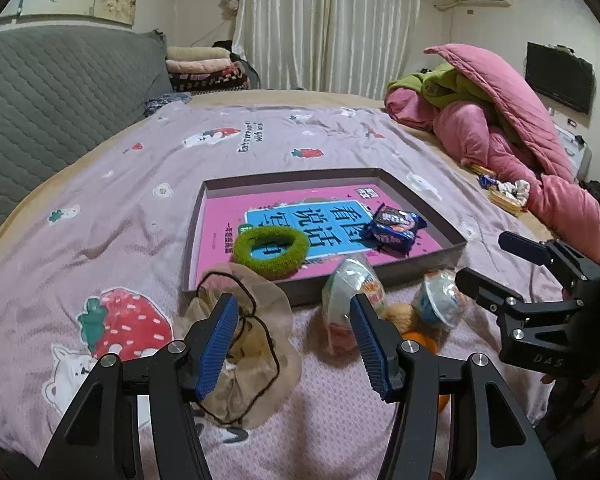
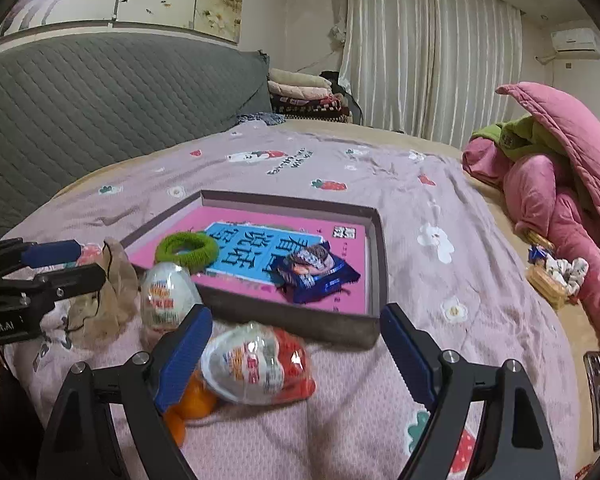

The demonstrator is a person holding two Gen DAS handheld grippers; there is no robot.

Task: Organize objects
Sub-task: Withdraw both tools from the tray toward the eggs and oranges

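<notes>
Shallow box (image 1: 416, 270) on bedspread (image 1: 100, 216), my landmark. Book (image 1: 220, 216) flat inside box; hair ring (image 1: 271, 249) and snack packet (image 1: 394, 228) on book, ring left of packet. Before box, left to right: scrunchie (image 1: 256, 332), egg packet (image 1: 346, 280), second egg packet (image 2: 256, 364). Quilt heap (image 1: 500, 120) behind box, to right.

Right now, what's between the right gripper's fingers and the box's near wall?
Right wrist view: the right gripper stands open over a wrapped egg; past it, bare bedspread up to the box.

Green scrunchie (image 1: 271, 252), pink book (image 1: 220, 216), strawberry-print lilac bedsheet (image 1: 140, 184), blue-padded jaws.
</notes>
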